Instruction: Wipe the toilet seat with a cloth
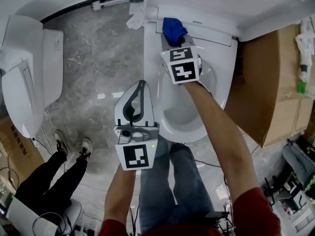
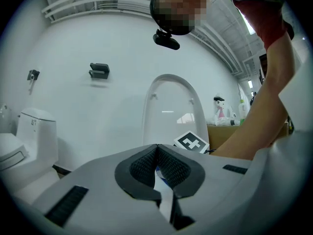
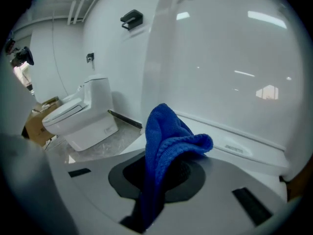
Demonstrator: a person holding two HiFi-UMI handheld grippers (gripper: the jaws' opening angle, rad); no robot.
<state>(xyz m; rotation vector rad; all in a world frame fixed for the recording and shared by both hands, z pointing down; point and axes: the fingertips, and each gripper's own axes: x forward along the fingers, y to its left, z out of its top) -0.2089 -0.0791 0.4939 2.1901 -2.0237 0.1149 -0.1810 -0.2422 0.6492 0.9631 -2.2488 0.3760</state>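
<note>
The white toilet's seat (image 1: 217, 84) lies down around the bowl, and its lid (image 2: 171, 106) stands raised against the wall. My right gripper (image 1: 173, 40) is over the back of the seat, near the hinge, shut on a blue knitted cloth (image 1: 173, 28). In the right gripper view the cloth (image 3: 168, 141) bulges up out of the closed jaws of the right gripper (image 3: 164, 170), in front of the lid (image 3: 220, 58). My left gripper (image 1: 141, 84) hangs beside the bowl's left side, shut and holding nothing; its tips meet (image 2: 157, 146).
A second toilet (image 1: 29, 77) stands at the left. A cardboard box (image 1: 270, 82) sits right of the toilet. Another person's legs and shoes (image 1: 74, 149) are at the lower left. A white rag (image 1: 137, 19) lies on the marble floor by the wall.
</note>
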